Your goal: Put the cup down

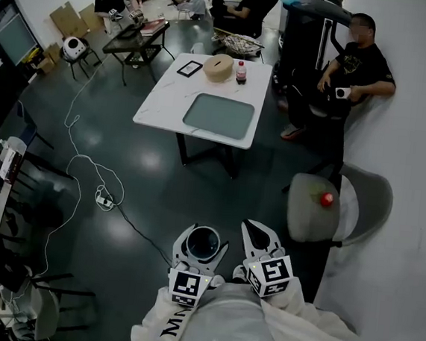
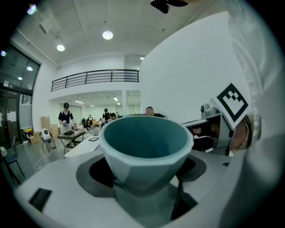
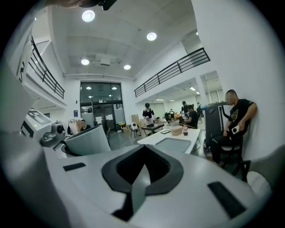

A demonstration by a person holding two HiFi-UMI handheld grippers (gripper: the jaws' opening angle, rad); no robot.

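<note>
Cup (image 2: 144,147) rides upright, clamped in our wide-spread left fingers (image 2: 62,187), right fingers (image 3: 84,182) closed on nothing, so we should hold it level until the surface (image 1: 163,105) bears it.

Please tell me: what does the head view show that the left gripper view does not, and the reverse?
Only the head view: a small red object on a grey chair, and a white cable on the floor.
Only the left gripper view: the ceiling lights, the balcony railing, and the teal inside of the cup.
Both: the cup held in the left gripper, and the white table further ahead.
</note>
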